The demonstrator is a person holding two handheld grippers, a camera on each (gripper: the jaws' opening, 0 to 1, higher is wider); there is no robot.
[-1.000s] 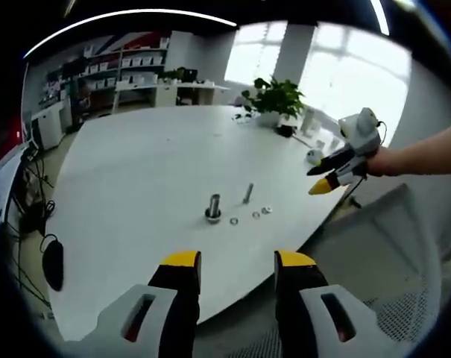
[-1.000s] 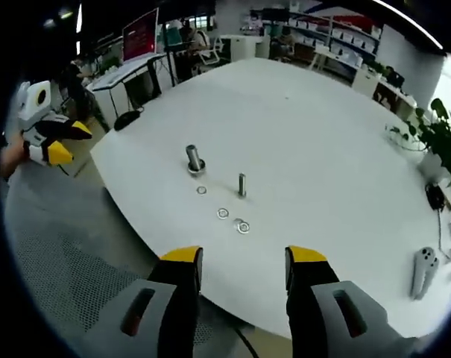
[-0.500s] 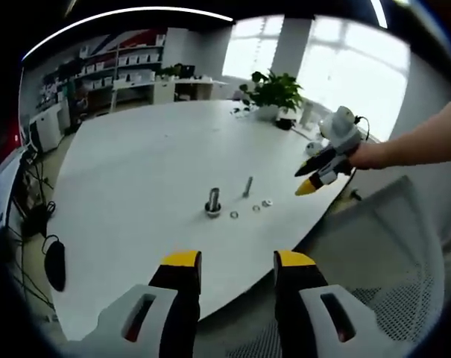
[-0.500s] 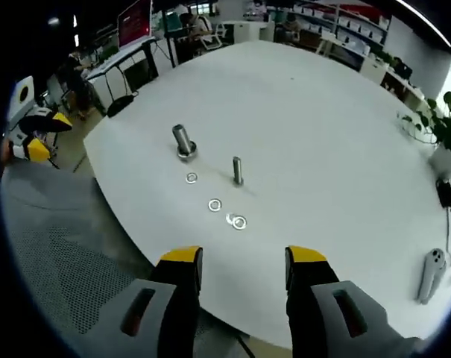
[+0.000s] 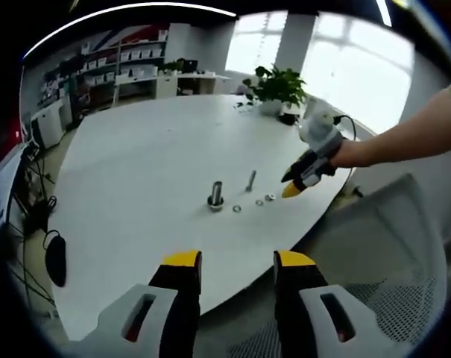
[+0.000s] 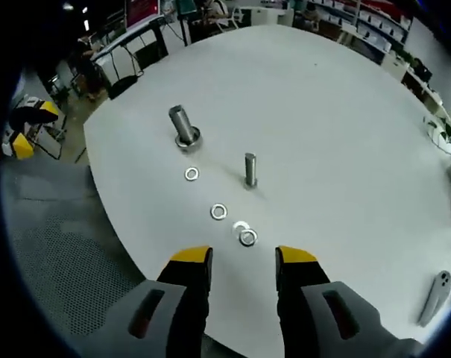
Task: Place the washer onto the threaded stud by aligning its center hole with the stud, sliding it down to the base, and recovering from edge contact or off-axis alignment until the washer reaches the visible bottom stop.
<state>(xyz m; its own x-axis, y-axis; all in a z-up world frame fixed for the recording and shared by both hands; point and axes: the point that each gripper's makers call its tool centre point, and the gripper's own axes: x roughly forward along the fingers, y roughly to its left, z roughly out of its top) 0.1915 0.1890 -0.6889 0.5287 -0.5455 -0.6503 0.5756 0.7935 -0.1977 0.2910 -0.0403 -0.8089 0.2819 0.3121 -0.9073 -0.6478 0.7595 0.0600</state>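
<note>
On the white table [image 6: 344,134] stand a thick stud [image 6: 182,125] with a ring at its base and a thin threaded stud [image 6: 250,170]. Three washers lie loose in a row: one [image 6: 191,174] near the thick stud, one [image 6: 218,212] in the middle, one [image 6: 247,238] closest to my right gripper [image 6: 244,261]. That gripper is open, empty and hovers just short of the nearest washer. In the left gripper view the studs [image 5: 215,195] and washers [image 5: 259,202] lie far ahead of my open left gripper [image 5: 238,262], and the right gripper [image 5: 291,184] hangs beside them.
A potted plant [image 5: 276,86] and small items stand at the table's far edge. A white controller [image 6: 436,292] lies on the table's right side. A grey mesh chair [image 6: 68,253] sits below the table edge. My left gripper [image 6: 22,133] hangs off the table.
The right gripper has moved forward and down over the table edge toward the washers, and its jaws look slightly narrower. The left gripper has stayed back from the table.
</note>
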